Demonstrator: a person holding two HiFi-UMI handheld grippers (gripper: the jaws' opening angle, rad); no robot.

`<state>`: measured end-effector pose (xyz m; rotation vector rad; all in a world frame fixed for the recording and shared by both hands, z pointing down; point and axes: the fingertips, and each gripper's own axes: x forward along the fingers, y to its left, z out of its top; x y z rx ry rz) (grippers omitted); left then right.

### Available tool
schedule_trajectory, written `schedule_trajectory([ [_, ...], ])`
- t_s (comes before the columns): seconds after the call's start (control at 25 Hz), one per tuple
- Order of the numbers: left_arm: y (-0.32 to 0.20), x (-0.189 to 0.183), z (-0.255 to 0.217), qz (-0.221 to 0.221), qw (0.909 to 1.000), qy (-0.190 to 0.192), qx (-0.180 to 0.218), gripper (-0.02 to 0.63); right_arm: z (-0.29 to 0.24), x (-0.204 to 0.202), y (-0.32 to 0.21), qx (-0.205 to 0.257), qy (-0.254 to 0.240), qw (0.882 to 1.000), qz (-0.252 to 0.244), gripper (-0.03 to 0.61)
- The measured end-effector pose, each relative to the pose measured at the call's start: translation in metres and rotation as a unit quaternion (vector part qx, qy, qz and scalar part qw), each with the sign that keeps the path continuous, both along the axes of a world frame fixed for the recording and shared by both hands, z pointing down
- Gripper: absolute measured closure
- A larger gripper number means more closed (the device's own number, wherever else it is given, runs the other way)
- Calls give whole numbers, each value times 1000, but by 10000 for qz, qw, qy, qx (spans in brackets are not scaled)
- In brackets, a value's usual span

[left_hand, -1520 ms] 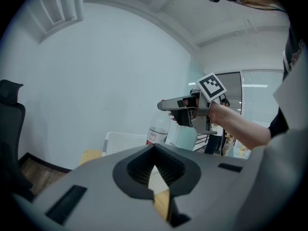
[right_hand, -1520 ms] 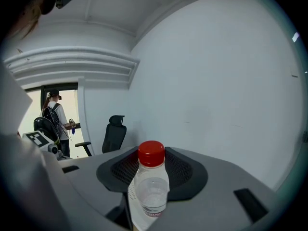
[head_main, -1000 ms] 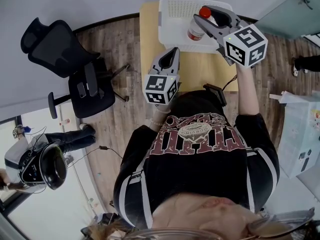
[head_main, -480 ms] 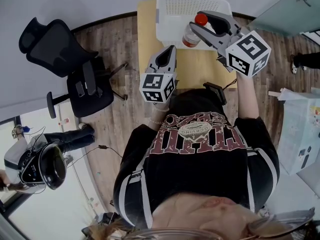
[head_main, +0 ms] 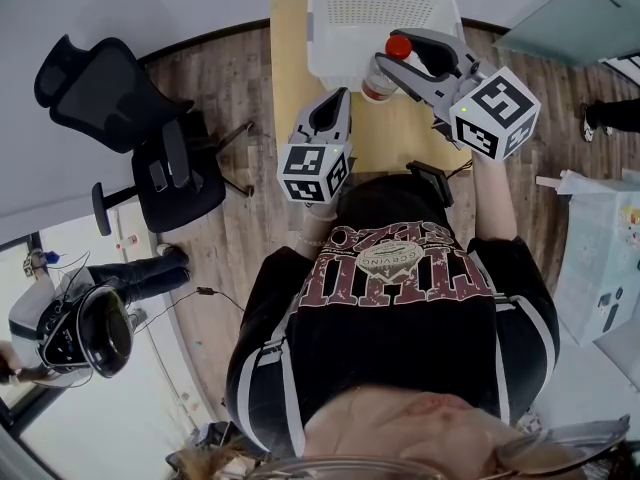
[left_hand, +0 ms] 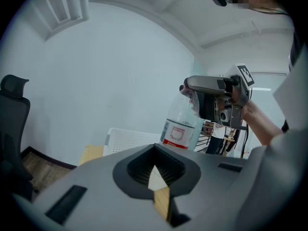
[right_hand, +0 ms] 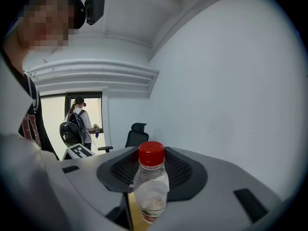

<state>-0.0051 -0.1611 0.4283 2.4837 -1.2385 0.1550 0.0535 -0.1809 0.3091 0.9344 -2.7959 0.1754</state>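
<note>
- The bottle (head_main: 374, 84) is held off the tabletop (head_main: 288, 58) by the right claw (head_main: 392, 50), over the near edge of the white basket (head_main: 314, 28).
- In the right gripper view the bottle (right_hand: 151, 196) is seen clamped between the jaws, high on its body, just under the red cap (right_hand: 151, 153).
- The left claw (head_main: 338, 98) is carried lower and nearer the person. Its jaws are drawn together with nothing between them, and only basket and tabletop show through the slit at its tip (left_hand: 154, 150).
- The bottle is judged to be thin, clear plastic: light, smooth and rather slippery, and easily dented if squeezed hard. A hold at the stiffer shoulder or neck is judged safer than one at mid-body.
- Whether any liquid is inside cannot be told; a red and white label (left_hand: 176, 134) is wrapped round the lower body.
- Of the basket, only the perforated floor and walls are shown where the claw does not cover it.
</note>
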Motion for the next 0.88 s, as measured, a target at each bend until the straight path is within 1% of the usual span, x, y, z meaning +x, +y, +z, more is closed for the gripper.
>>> schedule_trajectory([
  [0.32,0,4,0,14,10000,-9,-33,566,12,5,5,-157,31,9999,-16,407],
  [0.68,1,6,2,11,10000,-34,-46,566,35,9,9,-317,50,9995,-30,407],
  [0.88,2,9,4,13,10000,-66,-62,566,53,13,11,-411,138,9991,3,407],
])
